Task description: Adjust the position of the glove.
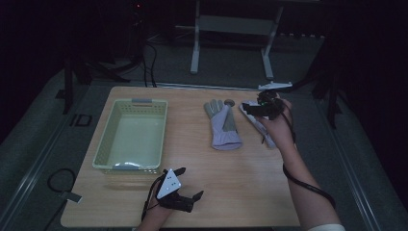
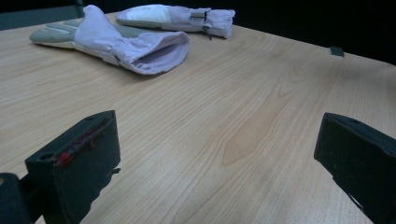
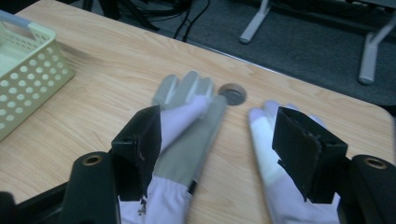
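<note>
Lying flat on the wood: two pale purple gloves, side by side, near the far right of the table [image 1: 250, 192].
Table: light wood, long side running left to right in the high view.
Basket [image 1: 131, 135]: pale green with small holes, on the left half of the table, long side running near to far, nothing inside.
Middle glove [image 1: 222, 122]: long side running near to far, fingers pointing to the far edge, open cuff facing the near edge, grey patch on top.
Right glove [image 1: 257, 126]: just right of the middle glove, slanted, fingers toward the far left, partly hidden under the right hand in the high view.
Right gripper [image 1: 262, 109]: held above the right glove, jaws wide apart, holding nothing.
Left gripper [image 1: 185, 187]: low by the near edge, close to the basket's near corner, jaws wide apart, holding nothing.
Left gripper view: open cuff of the middle glove seen from the side, and a strap on the right glove.
Right gripper view: grey round plug [image 3: 232, 94] in the table, just past the middle glove's fingertips.
</note>
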The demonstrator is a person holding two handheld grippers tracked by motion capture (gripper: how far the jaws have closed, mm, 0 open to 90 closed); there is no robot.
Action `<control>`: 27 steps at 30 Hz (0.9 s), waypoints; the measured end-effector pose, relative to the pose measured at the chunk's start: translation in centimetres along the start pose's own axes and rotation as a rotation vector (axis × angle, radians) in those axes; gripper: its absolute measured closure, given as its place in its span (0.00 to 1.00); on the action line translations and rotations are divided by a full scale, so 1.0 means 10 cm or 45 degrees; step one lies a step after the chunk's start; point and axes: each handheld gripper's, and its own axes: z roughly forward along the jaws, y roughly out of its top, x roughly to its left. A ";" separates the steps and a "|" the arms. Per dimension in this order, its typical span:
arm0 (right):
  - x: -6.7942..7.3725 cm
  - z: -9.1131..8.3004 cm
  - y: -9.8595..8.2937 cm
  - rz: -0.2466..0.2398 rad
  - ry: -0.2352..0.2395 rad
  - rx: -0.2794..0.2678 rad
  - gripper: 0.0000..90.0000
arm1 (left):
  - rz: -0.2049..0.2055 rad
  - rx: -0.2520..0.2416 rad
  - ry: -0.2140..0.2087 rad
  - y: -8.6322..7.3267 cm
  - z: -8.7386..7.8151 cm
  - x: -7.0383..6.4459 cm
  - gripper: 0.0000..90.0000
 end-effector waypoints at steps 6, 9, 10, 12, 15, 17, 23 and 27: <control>0.13 0.33 0.00 -0.043 0.009 0.069 0.41 | -0.018 0.001 -0.014 0.00 0.00 0.01 0.00; 0.14 0.39 -0.01 -0.053 0.013 0.093 0.42 | -0.011 0.003 -0.013 0.00 0.00 0.01 0.00; 0.13 0.53 -0.04 -0.029 0.032 0.142 0.45 | -0.009 0.002 -0.012 0.00 0.00 0.00 0.00; 0.13 0.64 -0.07 -0.035 0.039 0.181 0.48 | -0.008 0.000 -0.013 0.00 0.00 0.00 0.00; 0.14 0.77 -0.15 -0.053 0.036 0.231 0.48 | 0.006 0.000 -0.011 0.00 0.00 -0.02 0.00; 0.14 0.85 -0.21 -0.043 0.042 0.247 0.48 | 0.010 0.002 -0.010 0.00 0.00 -0.02 0.00; 0.16 1.06 -0.36 -0.019 0.038 0.282 0.49 | 0.009 0.003 -0.009 0.00 0.00 -0.02 0.00; 0.20 1.20 -0.43 -0.019 0.025 0.301 0.51 | 0.013 0.004 -0.009 0.00 0.00 -0.02 0.00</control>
